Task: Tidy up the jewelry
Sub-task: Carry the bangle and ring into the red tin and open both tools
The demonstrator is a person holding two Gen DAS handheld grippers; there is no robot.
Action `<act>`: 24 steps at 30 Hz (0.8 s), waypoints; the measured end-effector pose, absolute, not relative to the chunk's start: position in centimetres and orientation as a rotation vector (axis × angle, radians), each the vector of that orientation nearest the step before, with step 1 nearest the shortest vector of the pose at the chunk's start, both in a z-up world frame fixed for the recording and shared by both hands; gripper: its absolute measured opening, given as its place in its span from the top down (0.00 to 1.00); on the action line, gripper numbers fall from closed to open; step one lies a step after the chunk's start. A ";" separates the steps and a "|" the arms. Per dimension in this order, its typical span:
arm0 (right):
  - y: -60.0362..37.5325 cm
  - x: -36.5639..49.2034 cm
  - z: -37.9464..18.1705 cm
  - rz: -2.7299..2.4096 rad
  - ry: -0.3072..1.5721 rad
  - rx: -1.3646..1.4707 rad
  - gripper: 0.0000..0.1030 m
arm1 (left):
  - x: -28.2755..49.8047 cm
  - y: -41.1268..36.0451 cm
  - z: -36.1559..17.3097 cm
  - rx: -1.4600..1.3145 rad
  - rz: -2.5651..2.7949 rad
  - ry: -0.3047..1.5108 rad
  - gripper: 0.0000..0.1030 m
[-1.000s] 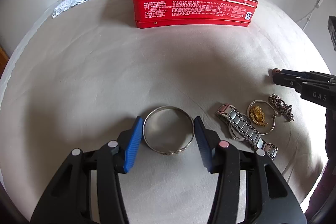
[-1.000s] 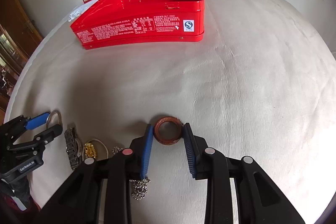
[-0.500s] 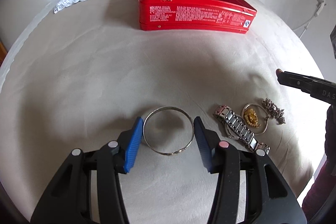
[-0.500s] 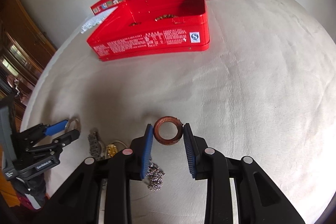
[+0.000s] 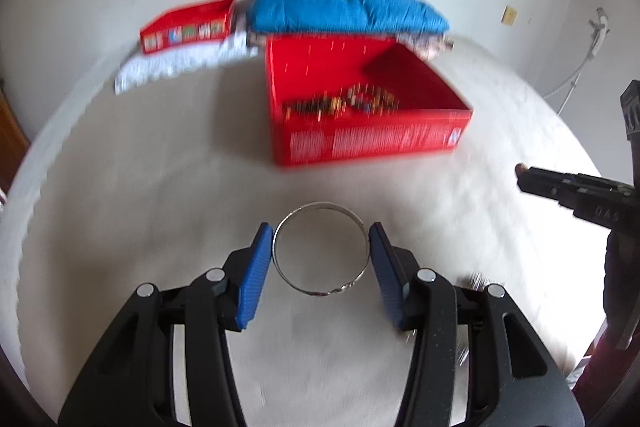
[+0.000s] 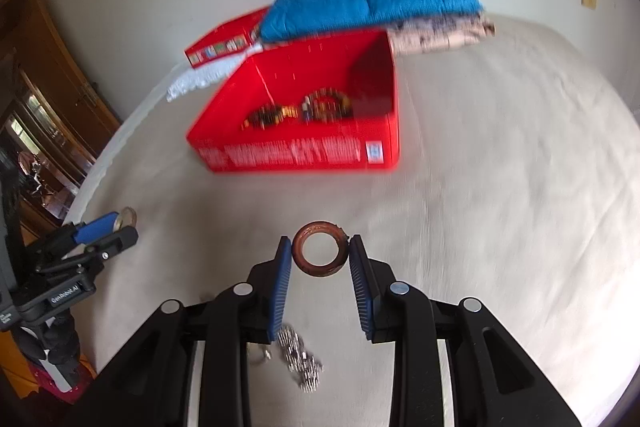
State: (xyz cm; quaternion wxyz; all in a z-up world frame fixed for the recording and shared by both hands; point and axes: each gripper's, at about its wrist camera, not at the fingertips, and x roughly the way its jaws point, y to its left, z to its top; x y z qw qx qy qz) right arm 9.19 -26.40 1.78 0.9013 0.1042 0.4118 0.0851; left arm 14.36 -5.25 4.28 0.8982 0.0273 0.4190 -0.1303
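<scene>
Only the right wrist view shows the chain [image 6: 301, 359] under the right hand-held gripper [image 6: 320, 253].

Beads [image 6: 300, 113] in tin [image 6: 296, 155], cushion [image 6: 372, 5] behind

Both views motion-blurred. Beads inside red box [image 5: 372, 143] smeared in left view; pieces not separable. Print on box front unreadable. Silver chain [image 6: 300, 351] partly hidden under right hand-held gripper [image 6: 320, 255] finger. In left view, right hand-held gripper [image 5: 520, 171] cut off by right edge; grip not visible there. Small red box [image 5: 188, 25] labels too blurred to read.
</scene>
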 end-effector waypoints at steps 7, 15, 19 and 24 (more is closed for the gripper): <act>-26.1 13.8 5.1 0.197 0.797 0.231 0.71 | 20.3 -7.7 7.8 0.043 -0.293 0.822 0.53; -26.0 21.2 4.6 0.182 0.830 0.251 0.71 | 27.8 -9.7 6.9 -0.018 -0.287 0.872 0.53; -26.1 24.5 2.9 0.176 0.873 0.264 0.71 | 31.2 -10.6 5.0 -0.028 -0.271 0.907 0.53; -25.8 27.7 0.1 0.166 0.932 0.267 0.71 | 33.9 -11.2 2.5 -0.032 -0.279 0.957 0.53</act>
